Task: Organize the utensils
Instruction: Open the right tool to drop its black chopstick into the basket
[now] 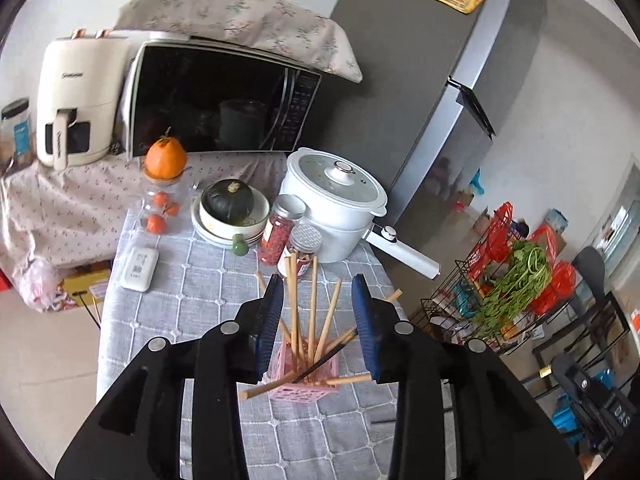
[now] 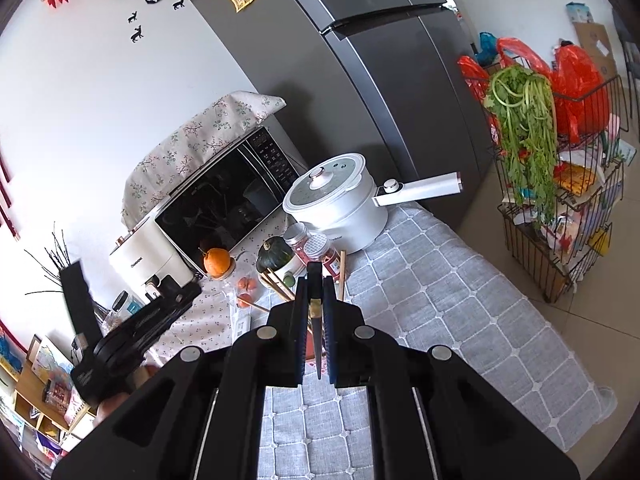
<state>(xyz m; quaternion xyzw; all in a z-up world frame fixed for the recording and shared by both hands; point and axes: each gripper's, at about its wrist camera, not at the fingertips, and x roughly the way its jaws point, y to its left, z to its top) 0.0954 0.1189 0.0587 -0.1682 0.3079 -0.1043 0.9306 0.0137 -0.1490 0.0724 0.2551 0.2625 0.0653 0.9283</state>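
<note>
Chopsticks (image 1: pixel 312 312) filling pink holder (image 1: pixel 304 384) between released left gripper (image 1: pixel 318 292) fingers; right gripper (image 2: pixel 315 280) clenching dark chopstick (image 2: pixel 316 332), awaiting placing.

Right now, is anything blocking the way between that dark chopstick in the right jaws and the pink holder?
Nothing solid that I can see. The right gripper is shut on the dark chopstick. Over the pink holder, the left gripper stands open astride the fanned wooden chopsticks, crowding the top.
</note>
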